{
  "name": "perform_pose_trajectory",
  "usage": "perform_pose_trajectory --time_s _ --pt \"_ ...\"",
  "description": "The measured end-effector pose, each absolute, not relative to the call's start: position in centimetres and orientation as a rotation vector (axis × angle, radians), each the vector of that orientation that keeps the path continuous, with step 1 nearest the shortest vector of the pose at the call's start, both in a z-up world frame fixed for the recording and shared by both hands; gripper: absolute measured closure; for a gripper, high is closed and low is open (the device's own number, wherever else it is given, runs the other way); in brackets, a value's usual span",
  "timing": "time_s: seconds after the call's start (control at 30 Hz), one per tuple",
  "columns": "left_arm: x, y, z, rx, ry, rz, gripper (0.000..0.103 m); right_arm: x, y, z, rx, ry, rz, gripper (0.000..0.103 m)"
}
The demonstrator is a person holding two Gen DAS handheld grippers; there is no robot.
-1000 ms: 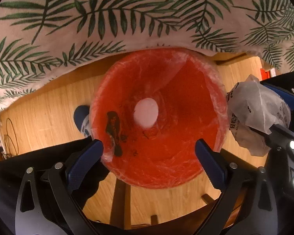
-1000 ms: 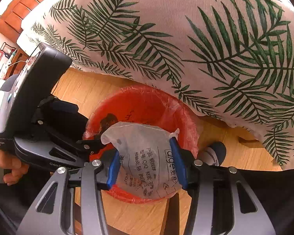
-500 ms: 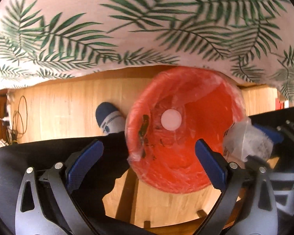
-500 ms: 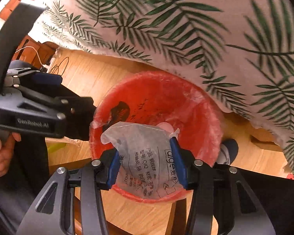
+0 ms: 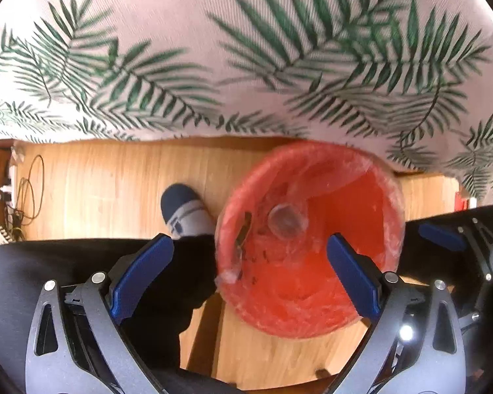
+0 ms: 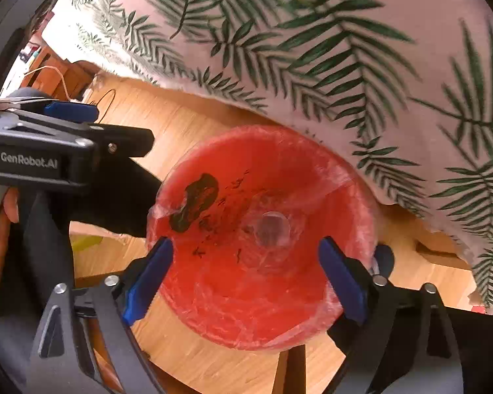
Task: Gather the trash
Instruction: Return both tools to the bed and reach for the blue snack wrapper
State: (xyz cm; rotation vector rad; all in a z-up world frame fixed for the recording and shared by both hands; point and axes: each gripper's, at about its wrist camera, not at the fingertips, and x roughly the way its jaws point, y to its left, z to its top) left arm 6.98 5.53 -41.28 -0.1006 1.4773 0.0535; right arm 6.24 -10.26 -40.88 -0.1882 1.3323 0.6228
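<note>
A red trash bin [image 6: 263, 239] lined with clear plastic stands on the wooden floor; it also shows in the left wrist view [image 5: 312, 246]. A crumpled clear wrapper [image 6: 272, 229] lies at its bottom, also seen in the left wrist view [image 5: 286, 220]. A dark scrap [image 6: 195, 202] clings to the inner wall. My right gripper [image 6: 245, 274] is open and empty above the bin. My left gripper [image 5: 249, 272] is open and empty, over the bin's left rim; its body shows in the right wrist view [image 6: 59, 151].
A leaf-patterned white cloth [image 5: 246, 59] hangs over the far side, touching the bin's rim. The person's socked foot [image 5: 184, 210] and dark trousers [image 5: 82, 275] are left of the bin. Cables [image 5: 23, 197] lie on the floor at far left.
My right gripper opened and the printed plastic bag it held has left its jaws. The left gripper shifted left, so the bin now sits to its right.
</note>
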Motion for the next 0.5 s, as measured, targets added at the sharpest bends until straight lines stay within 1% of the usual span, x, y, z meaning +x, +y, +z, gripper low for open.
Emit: perform_pose_trajectory --time_s 0.03,0.2,0.3,0.5 --pt "7.0 5.6 -40.9 -0.107 1.456 0.05 0.006 6.2 -10.5 -40.4 -0.182 1.313 0.61 0.008" --pt "7.4 5.7 -37.8 -0.083 1.381 0.055 0.006 6.2 -12.5 -36.9 -0.095 1.214 0.584 0.005" --pt "8.1 5.3 -35.3 -0.04 1.341 0.036 0.006 5.8 -13.5 -33.3 -0.131 1.098 0.555 0.005" --pt "10.2 4.8 -28.2 0.003 1.163 -0.003 0.006 7.7 -15.2 -25.3 -0.183 0.873 0.472 0.005"
